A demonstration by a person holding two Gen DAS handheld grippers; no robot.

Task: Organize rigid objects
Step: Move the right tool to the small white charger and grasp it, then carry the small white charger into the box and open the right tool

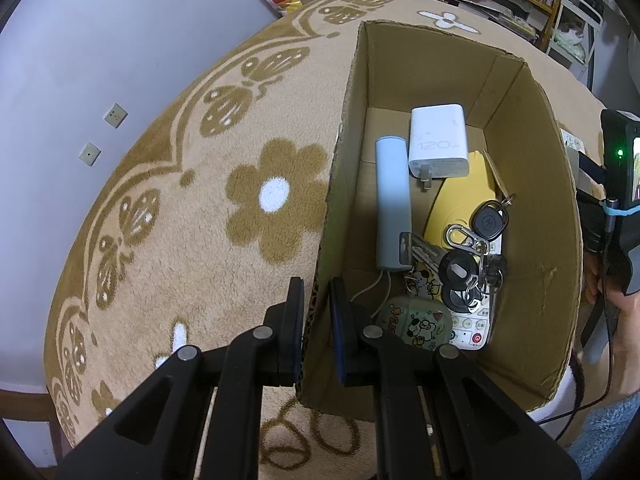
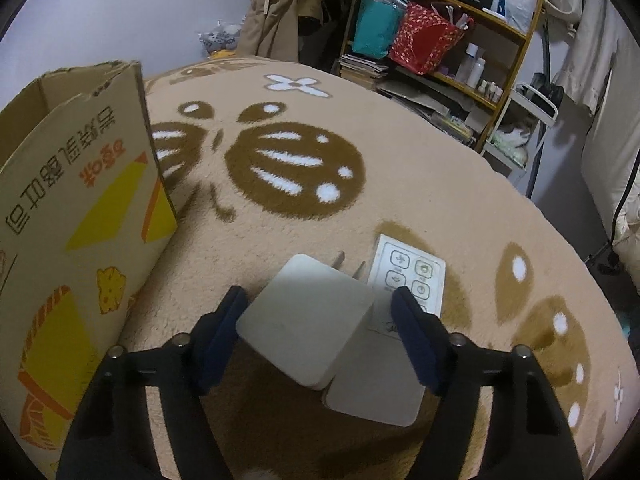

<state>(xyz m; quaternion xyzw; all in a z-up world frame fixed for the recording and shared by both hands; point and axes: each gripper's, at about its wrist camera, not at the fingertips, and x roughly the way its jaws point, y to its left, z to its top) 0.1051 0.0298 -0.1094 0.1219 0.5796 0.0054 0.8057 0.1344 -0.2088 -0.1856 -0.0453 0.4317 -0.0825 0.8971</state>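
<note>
My left gripper (image 1: 318, 284) is shut on the near left wall of an open cardboard box (image 1: 532, 208), one finger inside and one outside. In the box lie a white 120W charger (image 1: 438, 142), a pale blue cylinder (image 1: 392, 208), a bunch of keys (image 1: 472, 256), a yellow object (image 1: 460, 208), a green cartoon case (image 1: 416, 326) and a white remote (image 1: 476, 328). In the right wrist view, my right gripper (image 2: 318, 294) straddles a white plug-in charger (image 2: 304, 320) on the blanket. Its left pad touches the charger; a gap shows at the right fingertip. A flat white remote (image 2: 412, 276) lies just beyond.
The box (image 2: 80, 208) stands on a tan fleece blanket (image 2: 360, 132) with brown butterfly and flower prints, left of the right gripper. A shelf (image 2: 472, 60) with bags, books and bottles stands behind. A person's hand (image 1: 624, 312) shows at the left wrist view's right edge.
</note>
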